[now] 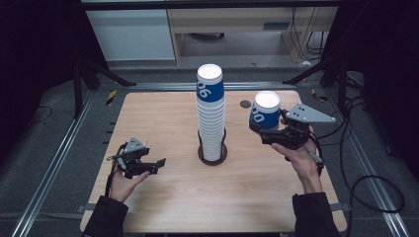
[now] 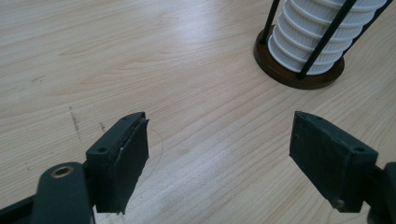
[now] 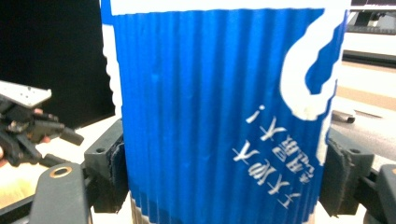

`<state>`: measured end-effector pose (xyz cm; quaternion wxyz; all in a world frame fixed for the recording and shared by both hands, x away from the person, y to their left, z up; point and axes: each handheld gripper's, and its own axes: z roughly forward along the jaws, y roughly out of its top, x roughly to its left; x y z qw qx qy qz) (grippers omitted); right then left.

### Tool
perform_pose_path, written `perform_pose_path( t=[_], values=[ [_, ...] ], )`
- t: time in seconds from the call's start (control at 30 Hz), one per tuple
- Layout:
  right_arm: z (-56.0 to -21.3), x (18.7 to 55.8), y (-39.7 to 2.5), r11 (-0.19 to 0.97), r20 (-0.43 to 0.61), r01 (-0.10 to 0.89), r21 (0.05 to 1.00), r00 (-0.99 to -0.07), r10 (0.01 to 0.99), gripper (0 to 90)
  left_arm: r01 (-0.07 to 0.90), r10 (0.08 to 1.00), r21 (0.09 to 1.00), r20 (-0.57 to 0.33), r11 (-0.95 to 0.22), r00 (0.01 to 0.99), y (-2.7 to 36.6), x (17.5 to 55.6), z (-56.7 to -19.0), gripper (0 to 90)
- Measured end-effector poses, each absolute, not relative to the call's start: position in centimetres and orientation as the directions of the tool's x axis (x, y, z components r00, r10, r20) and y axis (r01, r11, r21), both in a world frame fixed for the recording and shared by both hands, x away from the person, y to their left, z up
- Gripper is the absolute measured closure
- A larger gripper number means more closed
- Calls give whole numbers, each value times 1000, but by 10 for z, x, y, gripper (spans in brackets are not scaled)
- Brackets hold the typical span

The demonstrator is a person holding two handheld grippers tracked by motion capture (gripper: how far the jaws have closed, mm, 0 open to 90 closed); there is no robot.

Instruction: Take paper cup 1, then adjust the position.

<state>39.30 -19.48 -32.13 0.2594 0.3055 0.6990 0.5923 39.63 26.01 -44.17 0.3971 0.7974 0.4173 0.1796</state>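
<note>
We have one blue cup [image 1: 267, 113] upside down and clamped between the right gripper's [image 1: 258, 129] fingers, raised beside the tall stack [image 1: 211, 114] it must join, while our left gripper [image 1: 159, 163] waits wide open over the surface [image 1: 163, 197].

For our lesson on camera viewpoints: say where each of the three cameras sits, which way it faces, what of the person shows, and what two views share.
High view: above the person's side, looking forward and down on the table; both forearms, left gripper, right gripper.
Left gripper view: on the left gripper, facing the cup stack; open fingers.
Right gripper view: on the right gripper, facing its held blue cup.
Shared: high and left gripper views both show the cup stack.
</note>
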Motion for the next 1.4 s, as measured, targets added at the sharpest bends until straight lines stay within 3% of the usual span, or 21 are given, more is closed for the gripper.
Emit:
perform_pose_path(
  t=[0.77, 1.4],
  values=[
    [-383, 384, -187, 255, -2, 193, 948, -794, 608, 205, 510, 777, 779, -46, -365, 627, 251, 394, -440, 194],
    [-407, 375, -158, 418, -46, 153, 896, -902, 430, 204, 470, 722, 791, -53, -392, 690, 239, 384, -430, 198]
  ],
)
